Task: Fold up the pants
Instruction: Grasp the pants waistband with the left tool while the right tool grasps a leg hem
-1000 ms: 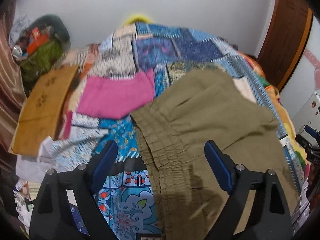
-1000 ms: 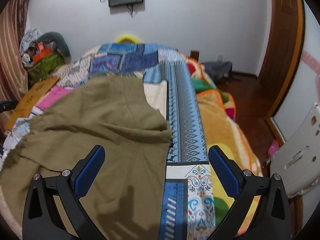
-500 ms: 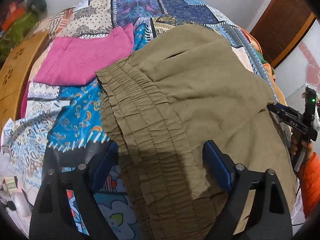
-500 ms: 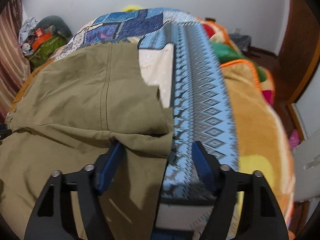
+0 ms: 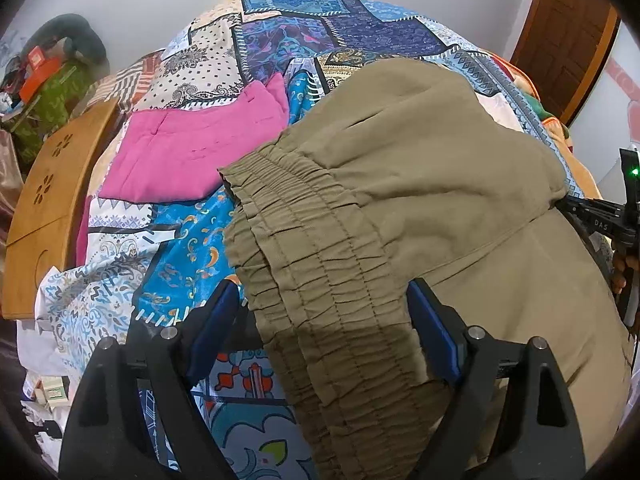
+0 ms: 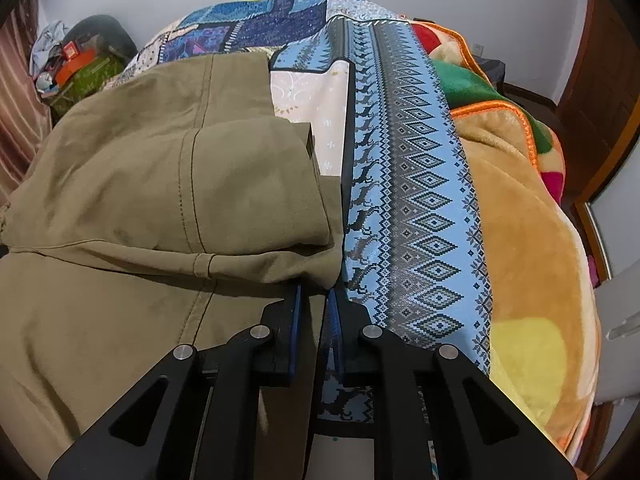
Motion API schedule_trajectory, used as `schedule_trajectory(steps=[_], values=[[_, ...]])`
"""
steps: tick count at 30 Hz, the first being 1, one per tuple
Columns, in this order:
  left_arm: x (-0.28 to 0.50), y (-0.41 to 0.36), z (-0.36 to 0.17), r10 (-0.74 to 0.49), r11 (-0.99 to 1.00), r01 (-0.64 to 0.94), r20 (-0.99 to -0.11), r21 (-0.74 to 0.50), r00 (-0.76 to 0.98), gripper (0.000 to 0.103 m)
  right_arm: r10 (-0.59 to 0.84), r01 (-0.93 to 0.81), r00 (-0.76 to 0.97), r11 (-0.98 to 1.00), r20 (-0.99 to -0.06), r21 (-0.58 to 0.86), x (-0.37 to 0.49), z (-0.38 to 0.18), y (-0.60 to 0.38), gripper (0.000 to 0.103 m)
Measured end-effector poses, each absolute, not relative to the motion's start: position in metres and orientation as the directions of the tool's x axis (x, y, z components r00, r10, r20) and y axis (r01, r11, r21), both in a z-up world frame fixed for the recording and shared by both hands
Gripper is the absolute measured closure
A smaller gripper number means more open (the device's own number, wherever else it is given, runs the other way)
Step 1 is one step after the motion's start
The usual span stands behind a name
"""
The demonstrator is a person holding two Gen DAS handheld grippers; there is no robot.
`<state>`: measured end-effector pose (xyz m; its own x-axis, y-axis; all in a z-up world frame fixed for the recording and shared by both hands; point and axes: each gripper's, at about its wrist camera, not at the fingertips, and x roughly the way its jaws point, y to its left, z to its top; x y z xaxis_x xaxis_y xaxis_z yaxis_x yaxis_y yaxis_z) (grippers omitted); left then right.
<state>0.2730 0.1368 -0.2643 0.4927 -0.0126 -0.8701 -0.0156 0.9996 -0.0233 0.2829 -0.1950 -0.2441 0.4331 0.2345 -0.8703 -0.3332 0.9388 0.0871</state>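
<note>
Olive-green pants [image 5: 420,184] lie folded over on a patchwork bedspread [image 5: 304,36]. Their elastic waistband [image 5: 320,280] runs between the wide-open jaws of my left gripper [image 5: 324,312], whose blue pads straddle it without pinching. In the right wrist view the pants [image 6: 160,184] fill the left half. My right gripper [image 6: 314,300] is shut on the folded edge of the pant leg near its hem corner. The right gripper also shows at the right edge of the left wrist view [image 5: 600,220].
A folded pink garment [image 5: 192,152] lies beyond the waistband on the left. A wooden board [image 5: 48,200] lies at the bed's left edge, with clutter [image 5: 44,84] behind it. An orange-trimmed blanket [image 6: 520,220] covers the bed's right side. A wooden door [image 5: 568,32] stands at the right.
My right gripper has closed from wide open onto the folded pant-leg edge. My left gripper has moved in over the waistband and stays open.
</note>
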Motion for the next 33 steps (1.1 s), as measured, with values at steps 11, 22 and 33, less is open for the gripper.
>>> schedule_trajectory(steps=[11, 22, 33], values=[[0.269, 0.140, -0.228, -0.044, 0.995, -0.053, -0.853, -0.084, 0.519, 0.017, 0.187, -0.407, 0.467, 0.913, -0.864, -0.023, 0.259, -0.211, -0.198, 0.053], [0.305, 0.133, -0.264, -0.097, 0.992, -0.032, -0.898, -0.122, 0.430, 0.013, 0.279, -0.372, 0.497, 0.924, -0.822, 0.089, 0.308, -0.205, -0.189, 0.046], [0.313, 0.137, -0.266, -0.093, 0.992, -0.036, -0.882, -0.124, 0.461, 0.029, 0.299, -0.393, 0.443, 0.912, -0.845, 0.116, 0.315, -0.245, -0.170, 0.069]])
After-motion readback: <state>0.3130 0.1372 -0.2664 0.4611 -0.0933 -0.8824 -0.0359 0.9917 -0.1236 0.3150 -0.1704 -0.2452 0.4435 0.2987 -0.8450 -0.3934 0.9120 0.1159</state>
